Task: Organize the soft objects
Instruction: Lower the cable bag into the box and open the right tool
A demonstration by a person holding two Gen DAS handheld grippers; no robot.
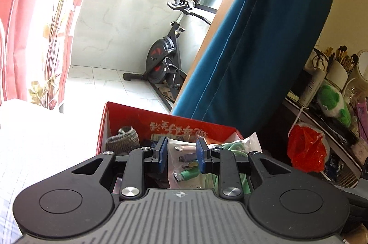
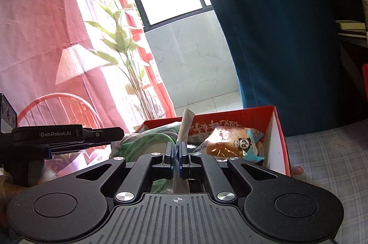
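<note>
A red cardboard box (image 1: 184, 123) stands on the bed and also shows in the right wrist view (image 2: 279, 129). My left gripper (image 1: 181, 157) is open, its blue pads on either side of a clear plastic bag of green cable and adapters (image 1: 186, 165) in the box. A grey knitted item (image 1: 124, 137) lies at the box's left end. My right gripper (image 2: 176, 155) is shut on a corner of the clear bag (image 2: 186, 122), with the green cable (image 2: 147, 142) to its left. A wrapped bread snack (image 2: 232, 144) lies in the box's right part. The left gripper's side (image 2: 69, 134) shows at left.
A blue curtain (image 1: 264, 37) hangs behind the box. An exercise bike (image 1: 165, 60) stands on the tiled balcony. A shelf at right holds a green plush (image 1: 333, 103), with a red plastic bag (image 1: 306, 147) in front. A checked bedsheet (image 2: 326, 163) lies right of the box.
</note>
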